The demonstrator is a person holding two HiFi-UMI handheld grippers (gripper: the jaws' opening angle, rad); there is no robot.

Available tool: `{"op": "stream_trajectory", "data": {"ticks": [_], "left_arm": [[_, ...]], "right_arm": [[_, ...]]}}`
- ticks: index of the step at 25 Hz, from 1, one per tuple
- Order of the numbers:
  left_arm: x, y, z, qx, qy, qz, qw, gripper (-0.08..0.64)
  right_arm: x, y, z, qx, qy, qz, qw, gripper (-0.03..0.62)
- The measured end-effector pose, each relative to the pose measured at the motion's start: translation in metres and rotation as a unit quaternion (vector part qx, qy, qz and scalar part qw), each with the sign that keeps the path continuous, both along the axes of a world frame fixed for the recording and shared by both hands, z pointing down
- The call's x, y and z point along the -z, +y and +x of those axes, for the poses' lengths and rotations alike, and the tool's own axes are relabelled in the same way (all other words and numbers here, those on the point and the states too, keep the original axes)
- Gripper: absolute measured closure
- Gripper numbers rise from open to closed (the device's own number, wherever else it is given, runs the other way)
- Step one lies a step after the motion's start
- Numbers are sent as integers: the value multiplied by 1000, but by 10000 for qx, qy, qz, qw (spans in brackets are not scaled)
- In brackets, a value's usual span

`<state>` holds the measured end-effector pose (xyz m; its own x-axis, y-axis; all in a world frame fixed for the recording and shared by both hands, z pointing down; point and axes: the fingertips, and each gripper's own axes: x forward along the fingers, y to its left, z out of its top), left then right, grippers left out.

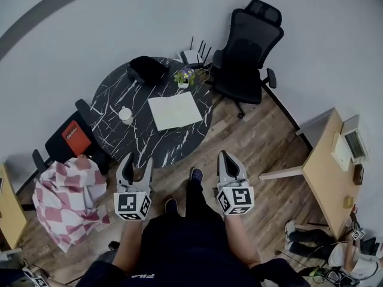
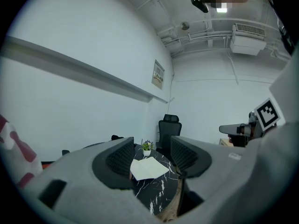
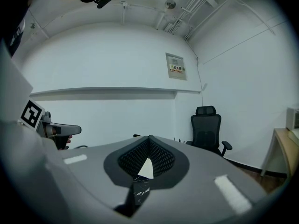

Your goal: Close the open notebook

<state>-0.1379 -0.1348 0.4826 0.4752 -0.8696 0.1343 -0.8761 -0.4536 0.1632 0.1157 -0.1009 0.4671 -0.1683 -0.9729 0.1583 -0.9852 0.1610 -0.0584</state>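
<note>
The open notebook lies flat with white pages up on the round black marble table. Both grippers hover over the wood floor short of the table's near edge, well apart from the notebook. My left gripper is open and empty; in the left gripper view the notebook shows between the spread jaws of that gripper. My right gripper is shut on nothing, its tips meeting. A sliver of notebook shows through the gap behind those tips.
On the table stand a white cup, a small potted plant, a black bag and a router. A black office chair stands behind the table, a wooden desk at right, a checked cloth at left.
</note>
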Motion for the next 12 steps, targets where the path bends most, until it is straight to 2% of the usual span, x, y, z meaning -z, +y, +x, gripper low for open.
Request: {"op": "stream_trajectory", "data": {"ticks": [12], "left_arm": [[-20, -69, 37, 191, -149, -100, 9997, 325]], "right_arm": [[2, -81, 32, 296, -29, 85, 9995, 583]]}}
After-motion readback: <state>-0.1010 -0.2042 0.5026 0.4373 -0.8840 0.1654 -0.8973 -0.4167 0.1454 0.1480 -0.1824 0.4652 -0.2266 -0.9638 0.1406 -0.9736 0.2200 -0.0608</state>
